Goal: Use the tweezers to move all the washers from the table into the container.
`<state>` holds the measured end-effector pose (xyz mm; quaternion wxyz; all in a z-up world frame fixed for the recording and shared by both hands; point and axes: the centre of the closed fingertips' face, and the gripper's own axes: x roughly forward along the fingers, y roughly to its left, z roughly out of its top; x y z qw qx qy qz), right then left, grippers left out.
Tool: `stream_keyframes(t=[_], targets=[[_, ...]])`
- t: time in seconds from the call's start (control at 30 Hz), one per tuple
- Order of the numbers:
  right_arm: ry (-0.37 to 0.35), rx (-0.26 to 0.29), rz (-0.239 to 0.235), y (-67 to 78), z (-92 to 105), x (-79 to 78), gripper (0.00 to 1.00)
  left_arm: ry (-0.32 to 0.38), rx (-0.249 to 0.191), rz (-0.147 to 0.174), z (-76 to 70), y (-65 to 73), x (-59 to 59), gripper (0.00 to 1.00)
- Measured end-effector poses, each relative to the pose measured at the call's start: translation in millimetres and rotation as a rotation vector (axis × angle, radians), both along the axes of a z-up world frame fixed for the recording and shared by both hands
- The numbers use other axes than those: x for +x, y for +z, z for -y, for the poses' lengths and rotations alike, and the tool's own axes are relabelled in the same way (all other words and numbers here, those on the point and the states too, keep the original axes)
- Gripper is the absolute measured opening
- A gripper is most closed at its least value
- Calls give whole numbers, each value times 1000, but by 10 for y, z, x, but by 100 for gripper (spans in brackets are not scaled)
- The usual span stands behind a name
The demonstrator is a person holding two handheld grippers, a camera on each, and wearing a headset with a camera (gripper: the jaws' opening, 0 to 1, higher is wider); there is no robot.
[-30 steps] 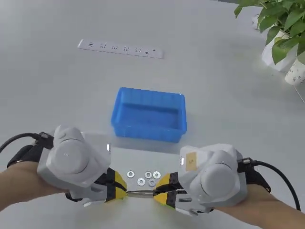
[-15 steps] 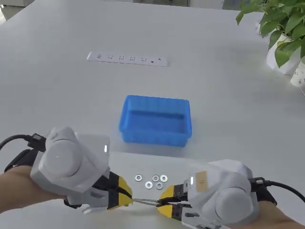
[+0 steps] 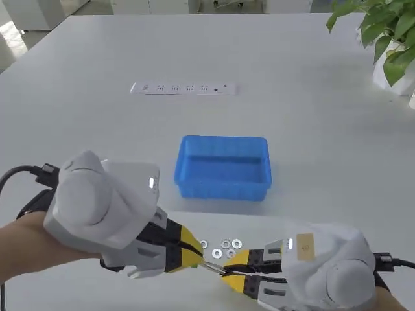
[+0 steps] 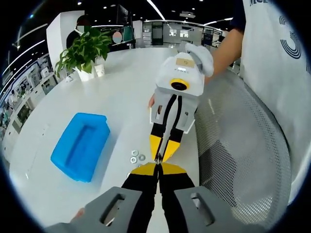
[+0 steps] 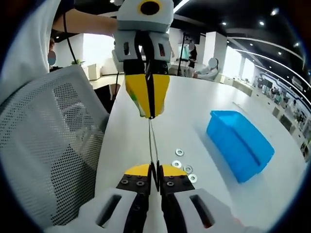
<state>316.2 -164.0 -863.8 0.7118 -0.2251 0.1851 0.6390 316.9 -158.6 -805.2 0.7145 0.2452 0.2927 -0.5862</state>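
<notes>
Thin metal tweezers (image 3: 214, 268) hang just above the white table, held at both ends. My left gripper (image 3: 192, 256) is shut on one end and my right gripper (image 3: 232, 273) is shut on the other, their yellow tips nearly touching. Several small steel washers (image 3: 225, 247) lie on the table just beyond the tips. The blue plastic container (image 3: 224, 166) stands behind them and looks empty. In the left gripper view, the tweezers (image 4: 158, 158) bridge to the right gripper, with washers (image 4: 136, 157) and container (image 4: 80, 144) at left. The right gripper view has tweezers (image 5: 152, 141), washers (image 5: 184, 166) and container (image 5: 240, 142).
A white power strip (image 3: 183, 88) lies farther back on the table (image 3: 311, 103). A potted plant (image 3: 389, 35) stands at the far right corner. A mesh chair (image 4: 243, 145) and the person's torso are behind the grippers at the table's near edge.
The head camera has tipped up, so everything sits lower in the picture. Both grippers have stayed shut on the tweezers and drawn closer together, with the left one now higher.
</notes>
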Motion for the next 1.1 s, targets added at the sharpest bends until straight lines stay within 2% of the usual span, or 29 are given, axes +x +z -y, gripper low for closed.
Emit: stream_keyframes(t=[0.07, 0.13, 0.23, 0.37, 0.4, 0.47, 0.5, 0.57, 0.67, 0.8, 0.9, 1.03, 1.1], targets=[[-1, 6, 14, 8, 14, 5, 7, 2, -1, 0, 10, -8, 8, 5], [-2, 17, 3, 6, 27, 4, 6, 4, -9, -4, 28, -11, 13, 5], [4, 19, 11, 4, 25, 2, 6, -2, 5, 1, 28, -36, 20, 5], [-7, 31, 4, -6, 37, 19, 5, -5, 2, 2, 24, -22, 22, 5], [-3, 33, 5, -7, 32, 13, 5, -2, 8, 14, 6, -25, 44, 5], [3, 30, 9, -11, 32, 8, 5, 1, 38, 12, -61, -66, 60, 5], [6, 26, 13, -14, 29, 8, 5, 2, 49, 25, -94, -86, 86, 5], [9, 21, 13, -24, 31, 10, 5, -2, 49, -2, -126, -101, 64, 5], [12, 18, 7, -33, 32, 2, 5, -10, 66, -17, -171, -135, 56, 5], [8, 16, -5, -53, 29, -7, 5, -24, 103, -7, -228, -190, 76, 8], [1, 22, -12, -49, 29, 2, 5, -36, 111, -22, -252, -207, 52, 10], [-2, 29, -13, -32, 21, 16, 5, -42, 149, -26, -321, -285, 51, 13], [0, 26, -13, -35, 22, 19, 5, -45, 150, -13, -317, -284, 71, 11]])
